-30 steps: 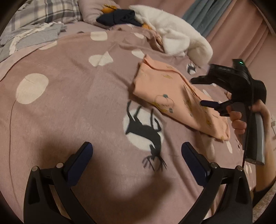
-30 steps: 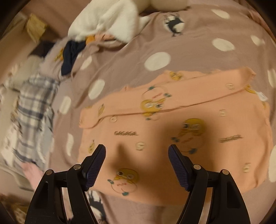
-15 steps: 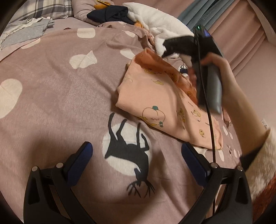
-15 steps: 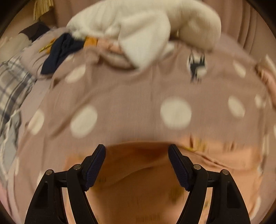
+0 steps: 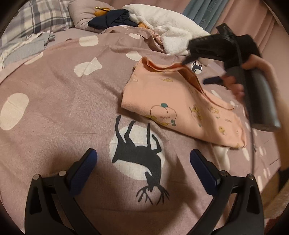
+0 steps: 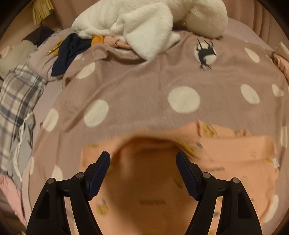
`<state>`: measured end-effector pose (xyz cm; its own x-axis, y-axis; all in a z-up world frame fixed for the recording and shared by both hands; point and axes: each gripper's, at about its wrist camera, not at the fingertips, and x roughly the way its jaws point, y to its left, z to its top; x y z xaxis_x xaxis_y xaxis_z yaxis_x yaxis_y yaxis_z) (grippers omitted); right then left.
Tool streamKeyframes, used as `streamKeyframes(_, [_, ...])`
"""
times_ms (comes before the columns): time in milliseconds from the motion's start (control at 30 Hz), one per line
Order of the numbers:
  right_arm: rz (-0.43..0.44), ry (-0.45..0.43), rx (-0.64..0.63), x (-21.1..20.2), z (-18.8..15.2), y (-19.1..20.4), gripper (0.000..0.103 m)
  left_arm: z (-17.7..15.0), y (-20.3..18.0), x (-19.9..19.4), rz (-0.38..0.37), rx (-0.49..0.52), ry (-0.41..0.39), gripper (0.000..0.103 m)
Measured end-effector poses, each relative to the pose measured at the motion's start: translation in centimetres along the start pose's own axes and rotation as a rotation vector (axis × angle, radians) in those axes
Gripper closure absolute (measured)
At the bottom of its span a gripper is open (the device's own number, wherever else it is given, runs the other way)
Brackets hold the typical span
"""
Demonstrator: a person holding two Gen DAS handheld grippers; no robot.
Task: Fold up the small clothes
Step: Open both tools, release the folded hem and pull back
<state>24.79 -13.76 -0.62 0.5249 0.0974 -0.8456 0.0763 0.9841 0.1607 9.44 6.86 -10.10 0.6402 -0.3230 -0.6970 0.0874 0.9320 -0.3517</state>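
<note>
Mauve bedspread (image 5: pixel 59 112) with white dots and a black deer print (image 5: pixel 142 157) is covering the whole work surface; the deer print is serving as landmark.

Left gripper (image 5: pixel 143 164) is hovering low directly over the deer print, its 2 blue-padded jaws standing wide apart with nothing between them. Right gripper (image 6: pixel 143 170) is hanging above the far edge of the garment, jaws also spread wide and holding nothing; the left wrist view is showing it blurred, up and right of the deer, with the person's right hand (image 5: pixel 252 72) wrapping the grey handle and 1 finger tip sitting just beside the raised fabric edge.

1 peach garment (image 5: pixel 177 106) with small cartoon prints is lying just beyond and right of the deer print, folded over on itself; its far edge is standing up in a curl, the rest lying flat on the bedspread.

Farther beyond the deer: 1 white fleece item (image 5: pixel 168 32) is bunching up at the bedspread's far rim, 1 dark navy cloth (image 5: pixel 112 20) is lying just left of it with a bit of orange showing beside it. Far left of the deer, 1 plaid fabric (image 5: pixel 36 18) and 1 grey cloth (image 5: pixel 27 48) are lying well apart from the garment. Pink and blue-grey curtains (image 5: pixel 207 14) are hanging behind the bed.
</note>
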Motion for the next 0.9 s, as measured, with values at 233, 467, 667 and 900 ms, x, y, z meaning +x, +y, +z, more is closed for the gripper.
streamKeyframes(233, [-0.12, 0.106, 0.019, -0.6, -2.8, -5.6, 0.027, 0.0, 0.9, 0.2, -0.009, -0.038, -0.009, 0.0])
streamKeyframes(467, [-0.094, 0.155, 0.132, 2.3, -3.4, -11.5, 0.027, -0.2, 0.2, 0.5, 0.027, -0.021, -0.013, 0.0])
streamKeyframes(667, [-0.195, -0.005, 0.101, 3.8, 2.5, -11.5, 0.027, 0.2, 0.6, 0.7, 0.016, -0.042, -0.011, 0.0])
streamKeyframes(900, [-0.142, -0.165, 0.257, 1.4, 7.4, -12.9, 0.027, 0.4, 0.7, 0.9, 0.01, -0.053, -0.018, 0.001])
